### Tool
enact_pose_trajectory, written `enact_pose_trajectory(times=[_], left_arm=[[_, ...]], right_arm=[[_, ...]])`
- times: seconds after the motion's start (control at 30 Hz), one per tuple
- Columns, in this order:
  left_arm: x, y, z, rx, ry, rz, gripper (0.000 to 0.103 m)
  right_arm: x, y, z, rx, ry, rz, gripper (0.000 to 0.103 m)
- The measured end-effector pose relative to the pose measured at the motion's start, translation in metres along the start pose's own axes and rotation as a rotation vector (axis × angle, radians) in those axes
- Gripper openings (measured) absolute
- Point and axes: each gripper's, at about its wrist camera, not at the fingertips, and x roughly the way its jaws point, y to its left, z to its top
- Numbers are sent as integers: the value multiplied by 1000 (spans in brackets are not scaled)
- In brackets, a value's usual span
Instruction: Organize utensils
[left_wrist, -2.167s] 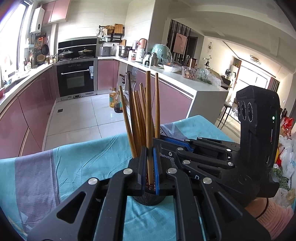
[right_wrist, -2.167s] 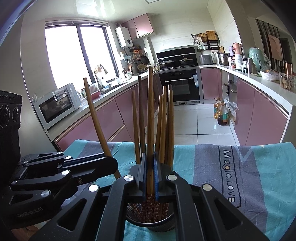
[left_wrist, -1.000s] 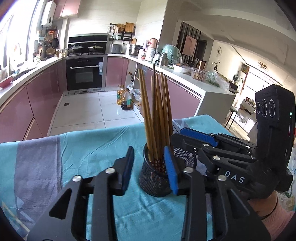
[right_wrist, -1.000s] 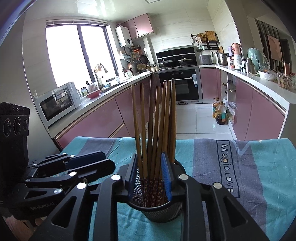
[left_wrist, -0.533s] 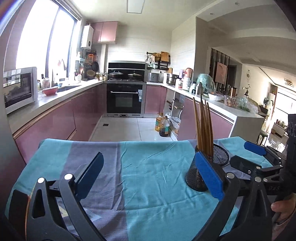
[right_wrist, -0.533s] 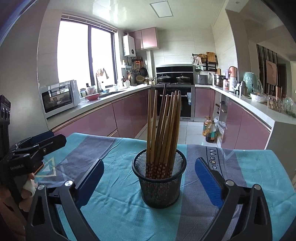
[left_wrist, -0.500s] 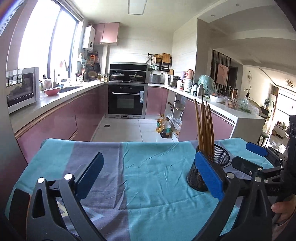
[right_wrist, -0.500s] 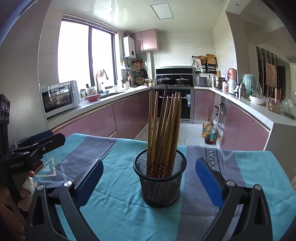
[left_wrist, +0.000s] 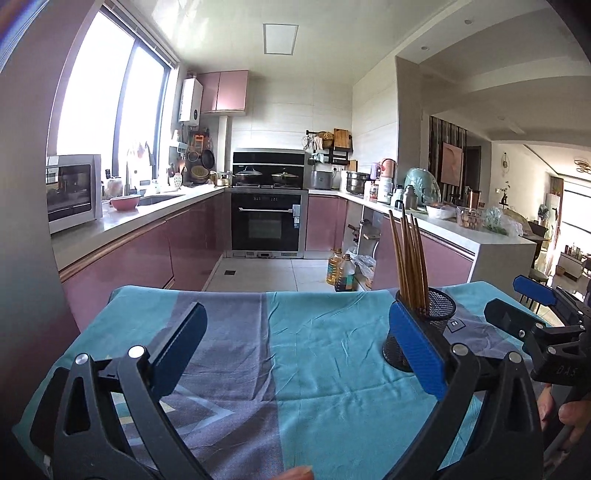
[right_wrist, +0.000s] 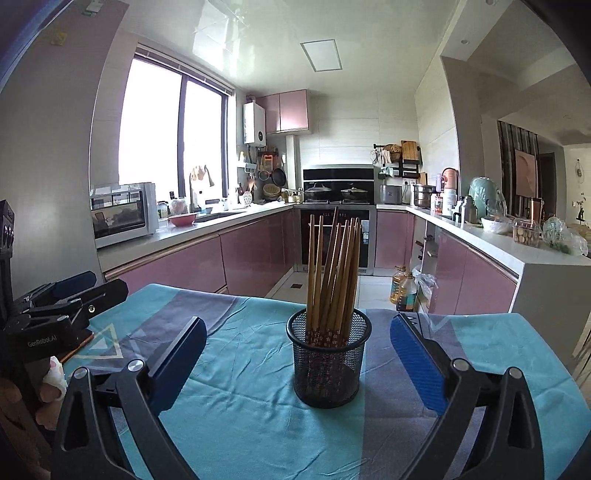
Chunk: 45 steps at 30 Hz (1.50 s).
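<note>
**Chopsticks stand gathered in the mesh cup, both grippers released**

Nearest the right wrist camera, the right gripper (right_wrist: 295, 354) has its blue pads spread wide, with nothing pressed between them. Just beyond, centred in the gap but clear of both pads, the black mesh holder (right_wrist: 328, 365) stands upright on the teal and grey tablecloth (right_wrist: 240, 387). The wooden chopsticks (right_wrist: 334, 273) rise from it in a loose bundle, patterned ends down inside the mesh.

The left gripper (left_wrist: 295, 350) is likewise released, pads far apart over bare cloth. In its view the holder sits off to the right, partly hidden behind the right-hand pad, and the other gripper shows past it at the frame's edge, with fingers of a hand (left_wrist: 569, 413) on its grip.

Farther back, pink cabinets (right_wrist: 255, 254) line the kitchen, with a microwave (right_wrist: 122, 214) on the left counter and a black oven (left_wrist: 266, 225) at the far wall.
</note>
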Motion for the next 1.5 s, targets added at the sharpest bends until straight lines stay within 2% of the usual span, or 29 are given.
enact_pose_trajectory(times=[0.67, 1.5], left_arm=[[-32, -8, 4, 13, -89, 20, 97], [-43, -9, 5, 14, -118, 21, 97]], right_arm=[[-18, 8, -1, -6, -56, -25, 96], [-24, 9, -1, 5, -85, -36, 96]])
